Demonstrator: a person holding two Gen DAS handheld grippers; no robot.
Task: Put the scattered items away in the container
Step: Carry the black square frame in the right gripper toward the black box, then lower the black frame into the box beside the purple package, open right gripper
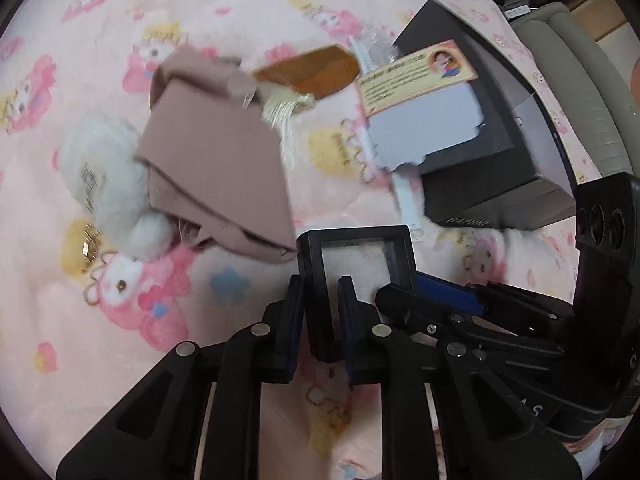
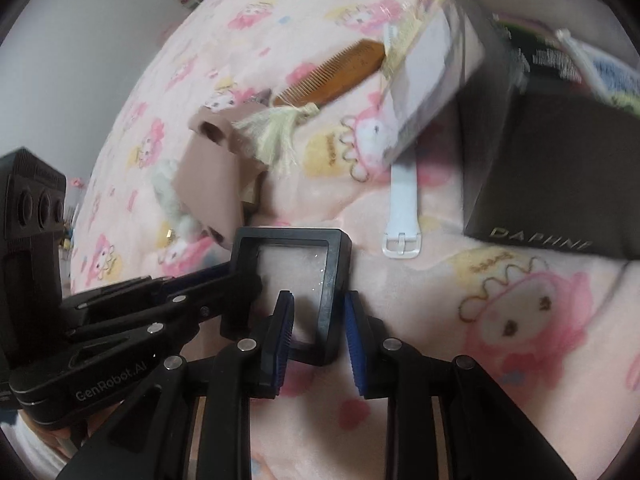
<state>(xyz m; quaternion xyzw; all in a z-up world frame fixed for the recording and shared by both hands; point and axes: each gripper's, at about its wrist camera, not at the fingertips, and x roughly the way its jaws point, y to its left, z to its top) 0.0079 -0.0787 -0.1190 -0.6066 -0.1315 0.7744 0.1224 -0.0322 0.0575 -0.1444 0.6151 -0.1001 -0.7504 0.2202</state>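
In the left wrist view, the left gripper [image 1: 320, 320] had its two pads clamped on the left side bar of a small black frame case [image 1: 356, 260], which stood between both grippers above the pink blanket [image 1: 240, 20]. The case stretched away from the fingertips, long axis running forward along the fingers, clear window facing up. The right gripper [image 1: 440, 300] reached in from the right and met the case's right edge. The black box [image 1: 500, 152], judged to be the container, lay ahead and to the right.

In the right wrist view, the right gripper [image 2: 318, 328] straddled the case's [image 2: 296, 276] right bar, its pads slightly apart from it; whether they pressed I could not tell. The left gripper [image 2: 236, 280] held the far-left edge. The box [image 2: 552, 184] lay ahead-right, nearer this hand, which seemed better placed to carry.
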